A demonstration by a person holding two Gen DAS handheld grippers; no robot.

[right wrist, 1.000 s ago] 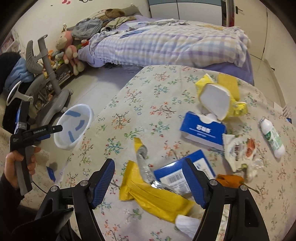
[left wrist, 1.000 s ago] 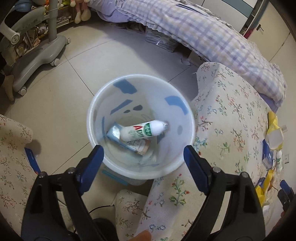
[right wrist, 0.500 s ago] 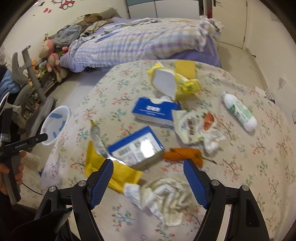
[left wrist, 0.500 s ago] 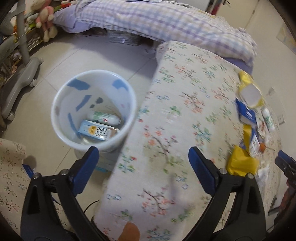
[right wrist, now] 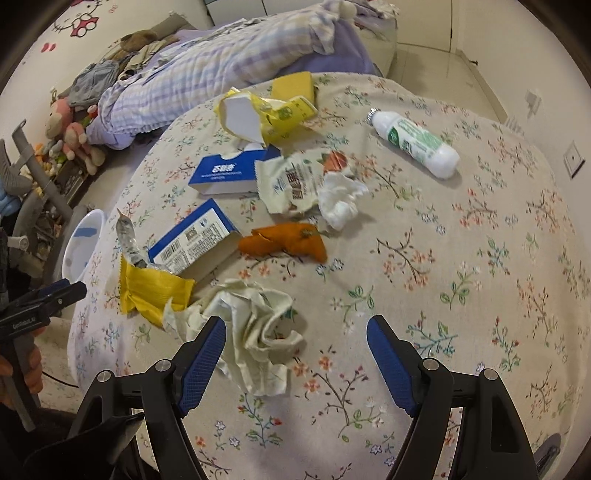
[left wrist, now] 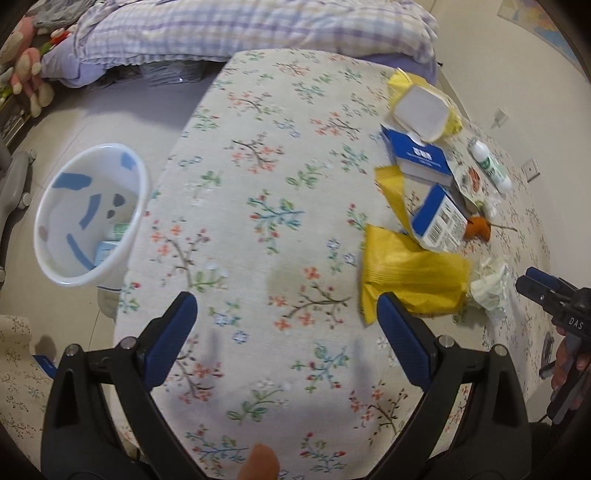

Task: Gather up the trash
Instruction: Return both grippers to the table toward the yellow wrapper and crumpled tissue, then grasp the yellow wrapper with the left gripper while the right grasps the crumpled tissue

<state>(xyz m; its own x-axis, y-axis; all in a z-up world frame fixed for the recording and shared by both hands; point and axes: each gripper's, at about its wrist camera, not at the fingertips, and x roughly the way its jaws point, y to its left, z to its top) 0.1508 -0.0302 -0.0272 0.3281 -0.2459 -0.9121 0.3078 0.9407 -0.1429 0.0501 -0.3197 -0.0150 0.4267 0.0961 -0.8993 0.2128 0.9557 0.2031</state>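
A white trash bin [left wrist: 88, 218] with blue patches stands on the floor left of the flowered table [left wrist: 258, 221]; a small bottle and a carton lie in it. Trash lies on the table: a yellow wrapper [left wrist: 410, 277], blue boxes [right wrist: 195, 243] [right wrist: 225, 173], crumpled paper [right wrist: 255, 328], orange peel [right wrist: 288, 243], white tissue [right wrist: 340, 203], a white bottle [right wrist: 413, 144]. My left gripper [left wrist: 286, 325] is open and empty above the table's near side. My right gripper [right wrist: 295, 343] is open and empty, its left finger touching the crumpled paper.
A bed with a checked quilt [left wrist: 240, 29] stands behind the table. Soft toys [right wrist: 70, 133] and a grey chair base [left wrist: 14, 177] are at the far left. A yellow pack with a white lid [right wrist: 258, 114] lies at the table's far side.
My left gripper has swung right from above the bin to over the table. My right gripper has moved forward and right toward the crumpled paper. Both stayed open.
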